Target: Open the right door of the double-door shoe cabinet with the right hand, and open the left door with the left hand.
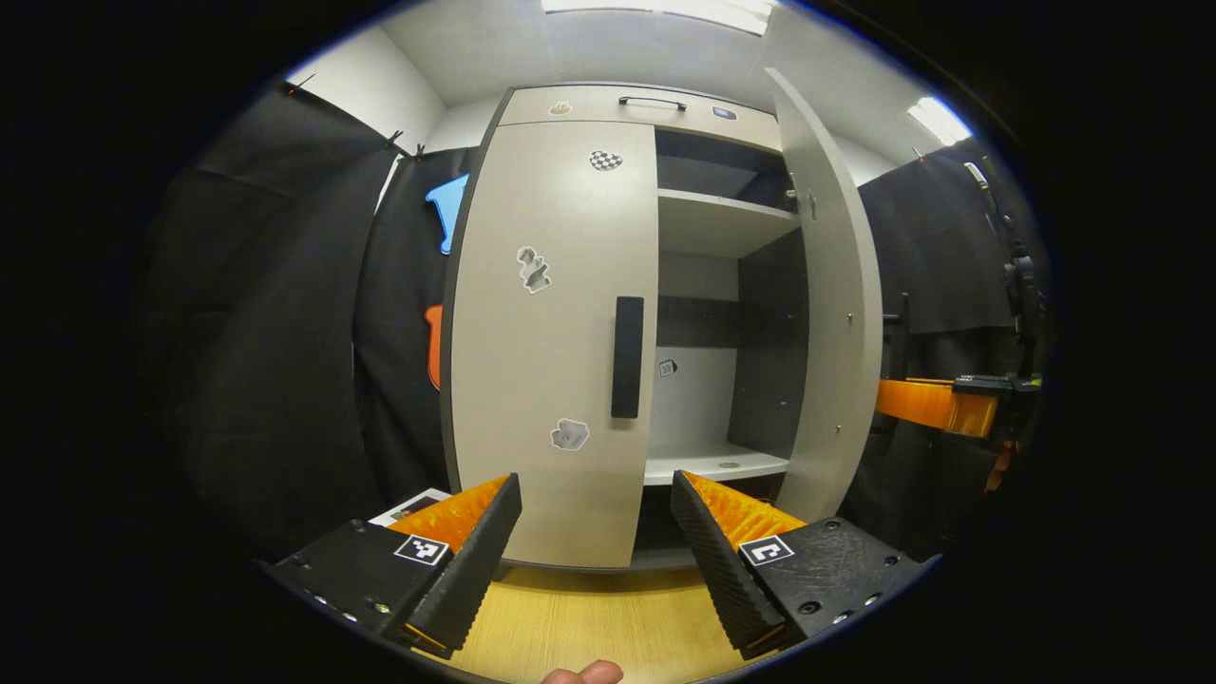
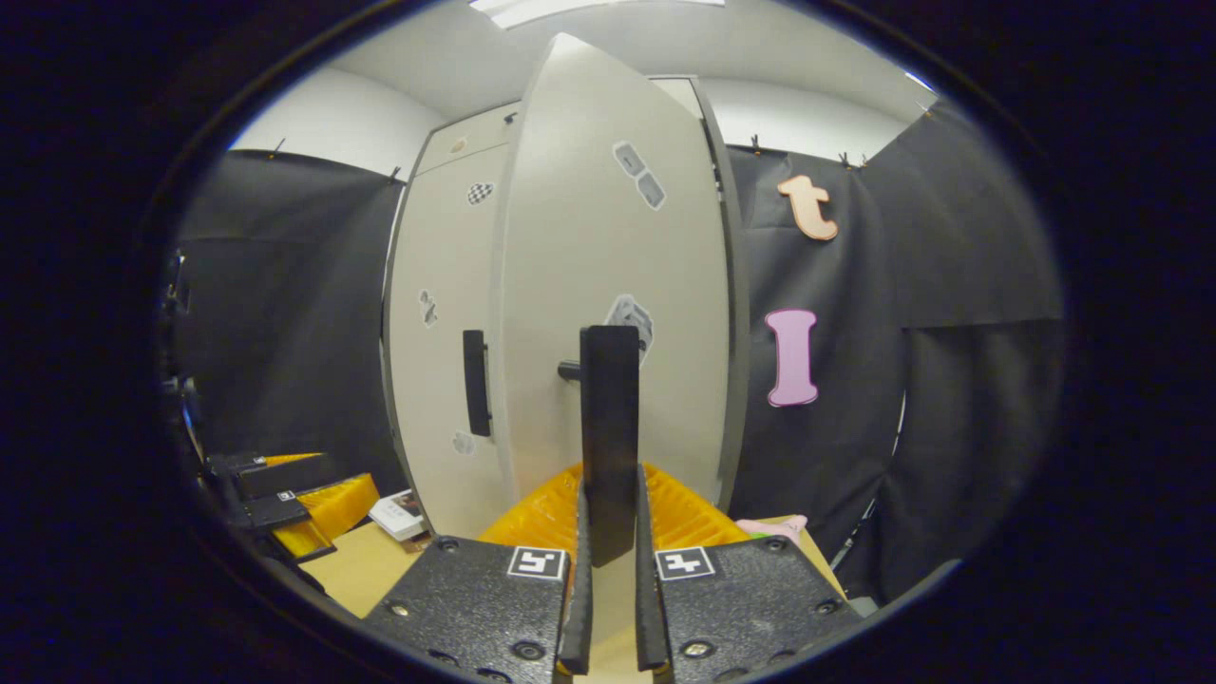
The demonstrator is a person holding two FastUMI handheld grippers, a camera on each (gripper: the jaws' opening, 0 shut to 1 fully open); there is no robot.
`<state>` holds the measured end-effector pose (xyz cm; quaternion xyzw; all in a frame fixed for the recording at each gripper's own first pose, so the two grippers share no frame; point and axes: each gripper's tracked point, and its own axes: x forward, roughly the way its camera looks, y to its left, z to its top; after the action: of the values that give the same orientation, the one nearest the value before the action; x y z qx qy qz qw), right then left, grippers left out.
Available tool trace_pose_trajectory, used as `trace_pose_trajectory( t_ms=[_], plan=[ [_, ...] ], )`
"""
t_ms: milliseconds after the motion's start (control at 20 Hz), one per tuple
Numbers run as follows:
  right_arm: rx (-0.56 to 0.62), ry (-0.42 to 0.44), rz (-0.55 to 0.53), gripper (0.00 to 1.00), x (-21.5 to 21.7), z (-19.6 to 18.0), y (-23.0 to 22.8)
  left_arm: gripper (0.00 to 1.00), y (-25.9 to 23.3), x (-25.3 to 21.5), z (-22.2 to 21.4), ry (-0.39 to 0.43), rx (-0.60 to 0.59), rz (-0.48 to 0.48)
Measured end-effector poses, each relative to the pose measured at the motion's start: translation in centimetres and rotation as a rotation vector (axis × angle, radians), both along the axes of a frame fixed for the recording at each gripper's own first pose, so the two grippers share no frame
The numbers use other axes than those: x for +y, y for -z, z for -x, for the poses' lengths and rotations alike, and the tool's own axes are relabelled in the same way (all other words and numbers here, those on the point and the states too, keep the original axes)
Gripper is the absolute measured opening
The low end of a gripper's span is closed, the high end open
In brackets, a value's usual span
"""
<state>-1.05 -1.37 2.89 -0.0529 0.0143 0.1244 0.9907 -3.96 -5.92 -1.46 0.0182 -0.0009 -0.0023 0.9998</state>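
Observation:
The shoe cabinet's left door (image 1: pixel 551 351) is closed, with its dark vertical handle (image 1: pixel 627 357) near the inner edge. The right door (image 1: pixel 831 304) is swung open, baring the shelves (image 1: pixel 722 223) inside. My left gripper (image 1: pixel 597 532) is open, a short way in front of the left door and below its handle. In the right gripper view, my right gripper (image 2: pixel 608 532) is shut on the right door's dark handle (image 2: pixel 609 427), both fingers pressing its sides. The right door (image 2: pixel 608 285) stands edge-on close before that camera. The left door's handle (image 2: pixel 476 382) is seen beyond, and the left gripper (image 2: pixel 285 503) at lower left.
The cabinet stands on a light wooden surface (image 1: pixel 579 617). A top drawer with a thin handle (image 1: pixel 652 101) runs above the doors. A small white box (image 2: pixel 399 515) lies beside the cabinet base. Black cloth walls close in on both sides.

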Motion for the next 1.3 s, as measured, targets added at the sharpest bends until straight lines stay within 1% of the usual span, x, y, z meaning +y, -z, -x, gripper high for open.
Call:
trace_pose_trajectory(
  t_ms=[450, 750, 800, 850, 900, 950, 1000, 1050, 1300],
  plan=[
    [-0.005, 0.063, 0.021, 0.21, -4.5, 1.0, -0.2, 0.95, 0.4, -1.4, -0.5, 0.011, 0.011, 0.015],
    [-0.016, 0.164, 0.003, 0.2, -10.0, 0.3, -1.1, 0.95, 0.5, -1.7, -1.0, 0.017, 0.013, 0.021],
    [-0.014, 0.182, -0.003, 0.14, -11.0, 0.3, -1.2, 0.95, 0.5, -1.8, -1.1, 0.017, 0.013, 0.024],
    [-0.015, 0.191, -0.013, 0.12, -12.1, 0.2, -1.3, 0.95, 0.6, -1.8, -1.1, 0.017, 0.013, 0.026],
    [-0.008, 0.158, -0.045, 0.12, -12.0, 0.2, -1.5, 0.95, 0.6, -1.7, -1.2, 0.015, 0.013, 0.03],
    [0.002, 0.138, -0.08, 0.03, -11.4, 0.2, -1.5, 0.95, 0.6, -1.6, -1.2, 0.012, 0.015, 0.032],
    [0.008, 0.135, -0.093, 0.03, -11.4, 0.3, -1.5, 0.95, 0.7, -1.5, -1.2, 0.008, 0.018, 0.034],
    [-0.002, 0.14, -0.09, 0.12, -11.9, 0.5, -1.5, 0.95, 0.7, -1.4, -1.2, 0.005, 0.017, 0.033],
    [-0.073, 0.233, -0.006, 0.12, -11.8, 5.2, -1.8, 0.95, 1.0, 0.3, -1.2, -0.031, 0.012, 0.03]
  ],
)
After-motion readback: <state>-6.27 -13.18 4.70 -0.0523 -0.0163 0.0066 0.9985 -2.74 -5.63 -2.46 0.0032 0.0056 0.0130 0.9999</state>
